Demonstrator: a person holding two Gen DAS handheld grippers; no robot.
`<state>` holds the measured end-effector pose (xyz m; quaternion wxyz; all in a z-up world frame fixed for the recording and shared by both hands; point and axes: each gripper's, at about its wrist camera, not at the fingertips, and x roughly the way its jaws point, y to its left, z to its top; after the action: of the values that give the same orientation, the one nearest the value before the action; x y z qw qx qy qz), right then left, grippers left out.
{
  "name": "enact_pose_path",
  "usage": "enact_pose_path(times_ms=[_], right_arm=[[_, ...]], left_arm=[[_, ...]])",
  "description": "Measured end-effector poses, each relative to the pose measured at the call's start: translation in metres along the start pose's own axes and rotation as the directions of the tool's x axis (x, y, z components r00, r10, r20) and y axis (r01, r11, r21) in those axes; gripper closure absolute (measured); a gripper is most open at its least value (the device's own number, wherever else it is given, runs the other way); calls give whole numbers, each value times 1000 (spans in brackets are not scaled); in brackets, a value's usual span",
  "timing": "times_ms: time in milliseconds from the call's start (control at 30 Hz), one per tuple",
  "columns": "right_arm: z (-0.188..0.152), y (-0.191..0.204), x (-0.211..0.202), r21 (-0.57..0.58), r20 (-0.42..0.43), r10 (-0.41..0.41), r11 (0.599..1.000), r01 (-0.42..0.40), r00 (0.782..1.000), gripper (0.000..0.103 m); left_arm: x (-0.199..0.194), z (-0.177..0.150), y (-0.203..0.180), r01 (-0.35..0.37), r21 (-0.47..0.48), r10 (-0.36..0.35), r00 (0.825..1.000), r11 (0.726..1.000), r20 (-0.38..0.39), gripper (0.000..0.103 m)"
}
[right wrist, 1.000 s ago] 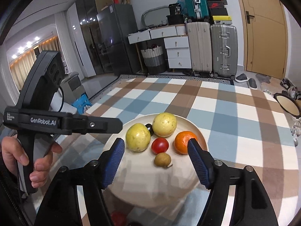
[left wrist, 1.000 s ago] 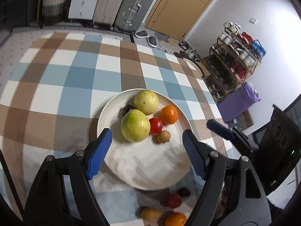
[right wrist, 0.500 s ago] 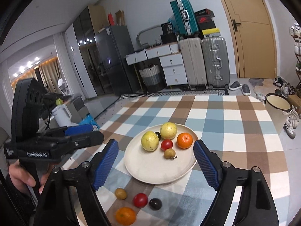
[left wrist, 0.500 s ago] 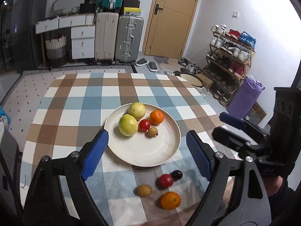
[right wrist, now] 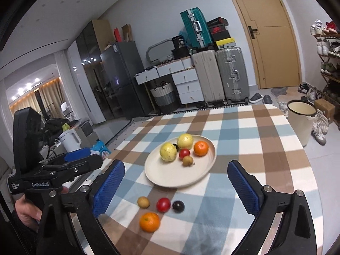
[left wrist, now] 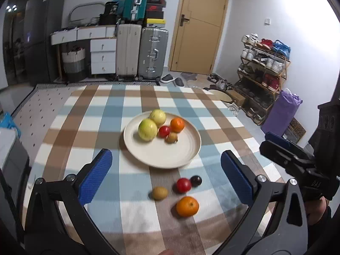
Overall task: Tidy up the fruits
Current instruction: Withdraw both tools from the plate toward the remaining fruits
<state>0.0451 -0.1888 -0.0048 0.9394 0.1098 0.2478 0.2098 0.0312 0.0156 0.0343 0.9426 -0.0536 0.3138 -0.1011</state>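
Note:
A cream plate (left wrist: 161, 155) (right wrist: 167, 176) on the checked tablecloth carries two yellow-green guavas (left wrist: 147, 129) (right wrist: 168, 152), a tomato, an orange (left wrist: 177, 125) (right wrist: 201, 148), a small brown fruit and a dark one. On the cloth nearer me lie an orange (left wrist: 187, 206) (right wrist: 149, 222), a tomato (left wrist: 183, 185) (right wrist: 163, 204), a dark plum (left wrist: 196, 180) (right wrist: 178, 206) and a brown kiwi (left wrist: 159, 193) (right wrist: 143, 202). My left gripper (left wrist: 166, 176) and right gripper (right wrist: 176, 187) hover above these loose fruits, jaws still opening wide, nothing between them.
The tablecloth (left wrist: 106, 114) covers a round table whose front edge is close below. Suitcases (left wrist: 153, 53), white drawers and a door stand at the back; a shoe rack (left wrist: 263, 68) and a cream bucket (right wrist: 300, 119) are on the right. A white kettle (right wrist: 70, 141) sits left.
Both grippers have pulled back and up from the plate while their jaws spread wider. The loose fruits in front of the plate have come fully into view.

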Motion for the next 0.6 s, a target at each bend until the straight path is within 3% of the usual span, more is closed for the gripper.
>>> enact_pose_path(times_ms=[300, 433, 600], right_arm=[[-32, -4, -5, 16, -50, -36, 999, 37, 998, 4], [-46, -3, -5, 2, -63, -85, 996, 85, 994, 4], [-58, -8, 0, 24, -91, -81, 996, 84, 992, 4]], left_arm=[[11, -46, 15, -43, -65, 40, 998, 997, -55, 1], [20, -59, 23, -39, -92, 31, 996, 995, -89, 1], [33, -72, 30, -36, -108, 23, 992, 993, -124, 1]])
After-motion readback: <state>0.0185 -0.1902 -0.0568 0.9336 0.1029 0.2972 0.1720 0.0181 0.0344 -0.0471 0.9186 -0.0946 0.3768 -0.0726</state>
